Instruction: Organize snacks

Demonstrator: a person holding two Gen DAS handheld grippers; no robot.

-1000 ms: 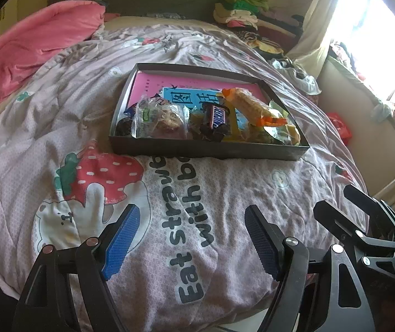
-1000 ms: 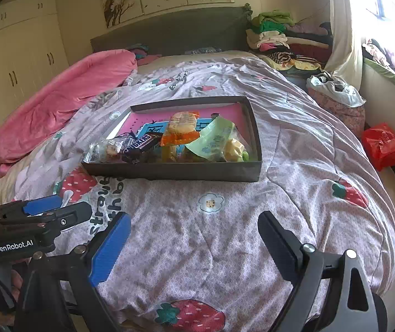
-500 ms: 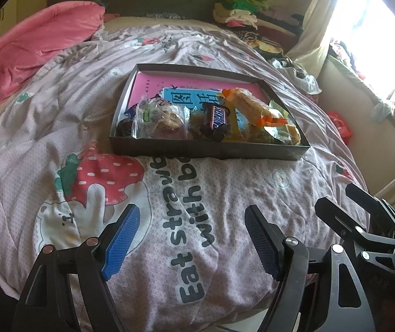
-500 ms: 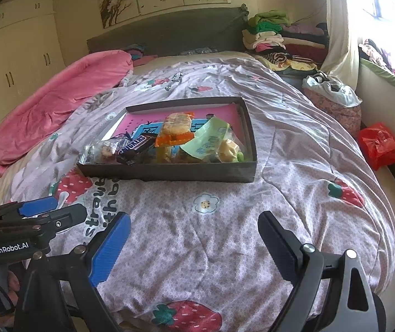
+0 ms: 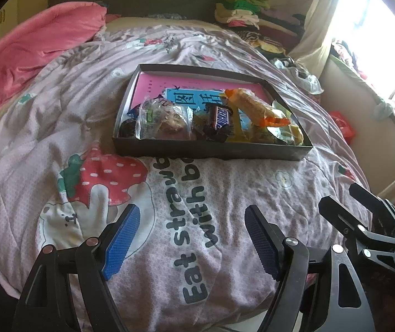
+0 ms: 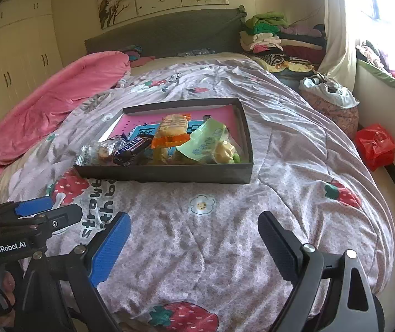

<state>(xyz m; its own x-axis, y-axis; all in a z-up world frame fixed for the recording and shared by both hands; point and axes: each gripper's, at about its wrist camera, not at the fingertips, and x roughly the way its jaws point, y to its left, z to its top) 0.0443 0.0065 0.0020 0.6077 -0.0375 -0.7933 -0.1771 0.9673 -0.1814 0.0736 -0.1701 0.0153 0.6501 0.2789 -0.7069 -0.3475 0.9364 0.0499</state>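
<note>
Here my left gripper hangs over the bed quilt with its blue-padded fingers spread wide and nothing between them; my right gripper is the same, fingers well apart, gripping nothing, touching nothing. Both point down at bare quilt near the foot of the bed. The snacks sit further up in a shallow dark box lying on the quilt: a Snickers bar near the middle, a clear-wrapped pastry to its left, an orange-wrapped cake and a pale green packet toward the right, all heaped against the box's near wall. A pink blanket lies bunched at the left, folded clothes by the headboard, a red bag beside the bed. Nothing stands between my fingers and the box. Since a second ago the left view looks unchanged; in the right view the box sits slightly lower and further left
</note>
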